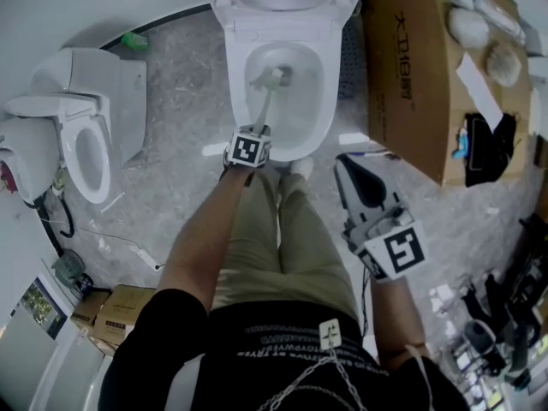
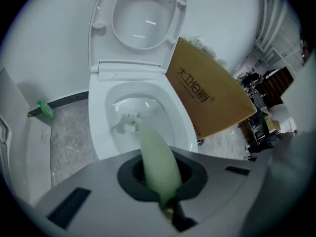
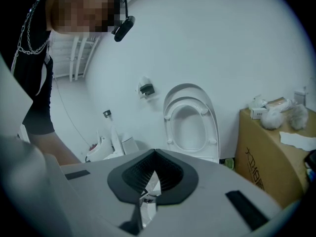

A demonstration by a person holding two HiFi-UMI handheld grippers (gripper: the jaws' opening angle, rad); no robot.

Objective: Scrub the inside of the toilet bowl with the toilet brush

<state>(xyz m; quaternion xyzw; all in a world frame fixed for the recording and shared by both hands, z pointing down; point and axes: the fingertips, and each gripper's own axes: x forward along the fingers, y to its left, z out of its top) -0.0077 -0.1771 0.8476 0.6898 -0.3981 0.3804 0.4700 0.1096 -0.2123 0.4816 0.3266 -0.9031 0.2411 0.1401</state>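
The white toilet (image 1: 242,26) stands at the top centre with its lid and seat raised (image 2: 143,19). A toilet brush with a pale green handle (image 2: 157,157) reaches down into the bowl (image 2: 104,126). Its white head (image 1: 268,79) rests on the bowl's inner wall left of centre, seen too in the left gripper view as the brush head (image 2: 130,123). My left gripper (image 1: 255,134) hovers over the bowl's front rim, shut on the handle (image 1: 264,108). My right gripper (image 1: 348,166) is held to the right of the toilet, above the floor, shut with nothing in it (image 3: 154,168).
A large cardboard box (image 1: 409,75) stands right of the toilet, with tissues and small items on top. A second toilet (image 1: 82,135) sits at the left. Small cartons (image 1: 116,311) and cables lie on the speckled floor. The person's legs stand at the bowl's front.
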